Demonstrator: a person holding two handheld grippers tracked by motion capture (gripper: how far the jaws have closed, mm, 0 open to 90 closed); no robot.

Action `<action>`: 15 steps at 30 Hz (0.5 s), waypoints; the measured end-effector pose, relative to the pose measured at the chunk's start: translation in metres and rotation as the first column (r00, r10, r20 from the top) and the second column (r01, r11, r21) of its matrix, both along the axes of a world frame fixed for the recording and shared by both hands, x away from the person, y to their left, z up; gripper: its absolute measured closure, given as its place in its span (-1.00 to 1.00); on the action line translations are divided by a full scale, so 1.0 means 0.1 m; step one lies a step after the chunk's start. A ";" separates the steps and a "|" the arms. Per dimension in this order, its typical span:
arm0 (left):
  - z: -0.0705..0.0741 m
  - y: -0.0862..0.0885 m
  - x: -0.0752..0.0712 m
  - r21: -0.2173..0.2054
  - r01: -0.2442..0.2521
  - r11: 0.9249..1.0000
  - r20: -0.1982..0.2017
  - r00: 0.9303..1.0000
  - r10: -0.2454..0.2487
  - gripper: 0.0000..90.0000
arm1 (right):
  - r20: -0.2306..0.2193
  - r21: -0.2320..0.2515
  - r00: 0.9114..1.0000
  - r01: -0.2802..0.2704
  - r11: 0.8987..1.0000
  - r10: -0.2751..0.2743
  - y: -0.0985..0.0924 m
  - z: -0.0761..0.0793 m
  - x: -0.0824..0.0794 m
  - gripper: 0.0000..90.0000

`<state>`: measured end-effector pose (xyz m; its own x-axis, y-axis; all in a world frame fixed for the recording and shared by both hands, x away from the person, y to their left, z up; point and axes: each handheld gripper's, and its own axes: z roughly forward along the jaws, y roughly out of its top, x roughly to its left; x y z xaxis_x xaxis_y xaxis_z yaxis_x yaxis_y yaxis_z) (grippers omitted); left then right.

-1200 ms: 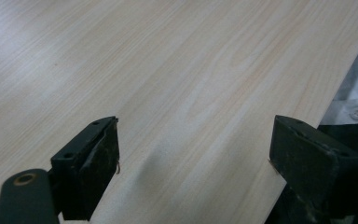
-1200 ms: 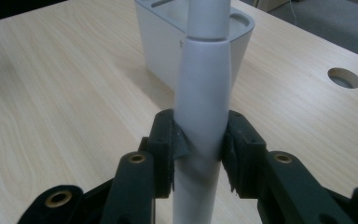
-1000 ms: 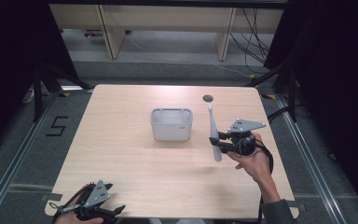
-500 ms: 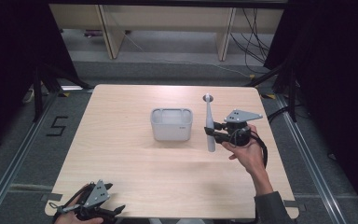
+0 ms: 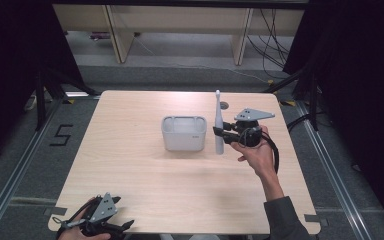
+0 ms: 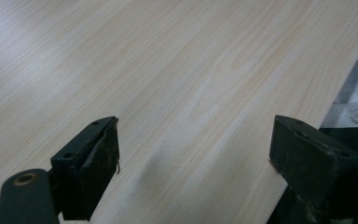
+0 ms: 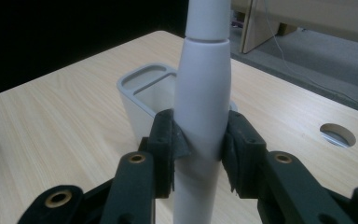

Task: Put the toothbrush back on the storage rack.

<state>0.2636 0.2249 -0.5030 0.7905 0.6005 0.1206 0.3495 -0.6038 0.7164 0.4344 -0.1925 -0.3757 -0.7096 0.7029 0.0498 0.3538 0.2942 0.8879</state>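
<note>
Your right tongs [image 5: 221, 133] are clenched on the white toothbrush handle [image 5: 218, 125] around its thick middle, likely so it stays plumb for dropping into the grey holder [image 5: 183, 133] just beside it. Its long axis is vertical: slim neck up, butt down, just above the surface [image 5: 130, 165]. Your left tongs [image 6: 193, 158] are released, parked low at the near edge with nothing between them.

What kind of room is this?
Probably a lab for recording hand work: a bare wooden table ringed by black curtains, loose cables on the floor, and a numbered floor mark.
</note>
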 end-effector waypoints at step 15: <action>0.00 0.00 -0.01 0.002 0.006 1.000 -0.002 1.000 -0.006 -0.65 | 0.005 0.021 1.000 -0.012 1.000 0.012 0.16 0.12 0.13 0.48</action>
<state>0.2630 0.2250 -0.5034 0.7942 0.5957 0.1203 0.3476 -0.6076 0.7141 0.4469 -0.1766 -0.3637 -0.7184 0.6930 0.0610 0.3456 0.2793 0.8958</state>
